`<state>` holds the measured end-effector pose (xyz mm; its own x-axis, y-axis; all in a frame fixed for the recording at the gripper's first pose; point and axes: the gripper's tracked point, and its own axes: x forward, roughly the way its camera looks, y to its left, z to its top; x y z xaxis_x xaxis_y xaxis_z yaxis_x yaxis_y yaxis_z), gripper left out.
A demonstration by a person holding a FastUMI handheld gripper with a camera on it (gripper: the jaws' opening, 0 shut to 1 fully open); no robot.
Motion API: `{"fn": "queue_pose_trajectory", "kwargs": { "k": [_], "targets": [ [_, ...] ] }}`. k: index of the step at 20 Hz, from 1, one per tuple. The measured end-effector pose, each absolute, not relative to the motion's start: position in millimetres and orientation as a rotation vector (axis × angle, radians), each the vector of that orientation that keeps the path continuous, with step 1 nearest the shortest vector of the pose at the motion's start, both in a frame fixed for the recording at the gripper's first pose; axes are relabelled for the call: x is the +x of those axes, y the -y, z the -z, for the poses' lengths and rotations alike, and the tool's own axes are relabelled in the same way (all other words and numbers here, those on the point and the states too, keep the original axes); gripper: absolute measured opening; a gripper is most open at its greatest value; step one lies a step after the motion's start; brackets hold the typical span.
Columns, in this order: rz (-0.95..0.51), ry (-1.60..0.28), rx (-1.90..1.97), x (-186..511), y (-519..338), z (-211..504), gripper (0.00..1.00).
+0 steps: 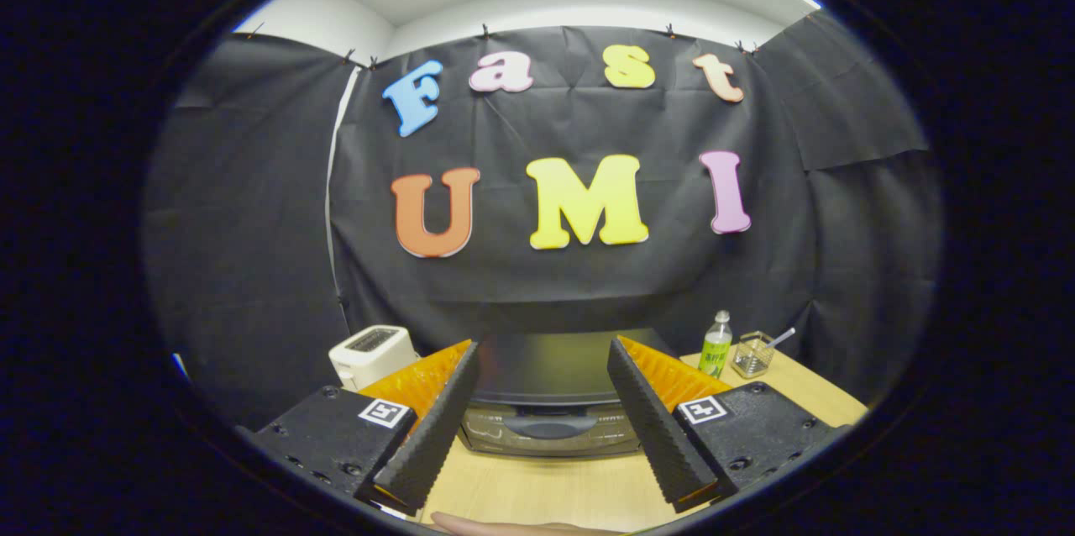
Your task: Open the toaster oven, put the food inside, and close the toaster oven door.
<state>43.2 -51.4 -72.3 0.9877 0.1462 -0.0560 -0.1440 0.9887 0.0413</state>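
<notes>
toaster oven (547, 410) sides behind gripper (544, 368) fingers, basket (752, 355) contents unclear

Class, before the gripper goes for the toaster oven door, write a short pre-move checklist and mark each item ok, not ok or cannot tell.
1. Gripper fingers apart, holding nothing: ok.
2. Toaster oven straight ahead, seen between the fingers: ok.
3. Door shut, handle in view: ok.
4. Bare table between fingers and door: ok.
5. Bottle and white toaster stand off to the sides: ok.
6. Food to load located: cannot tell.
</notes>
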Motion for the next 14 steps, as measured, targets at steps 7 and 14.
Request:
{"fn": "queue_pose_trajectory", "kwargs": {
  "k": [7, 14],
  "targets": [
    [-0.140, 0.113, -0.033, -27.2, 47.8, -39.3, 1.00],
    [-0.109, 0.011, -0.012, -58.9, 29.0, -2.9, 1.00]
  ]
}}
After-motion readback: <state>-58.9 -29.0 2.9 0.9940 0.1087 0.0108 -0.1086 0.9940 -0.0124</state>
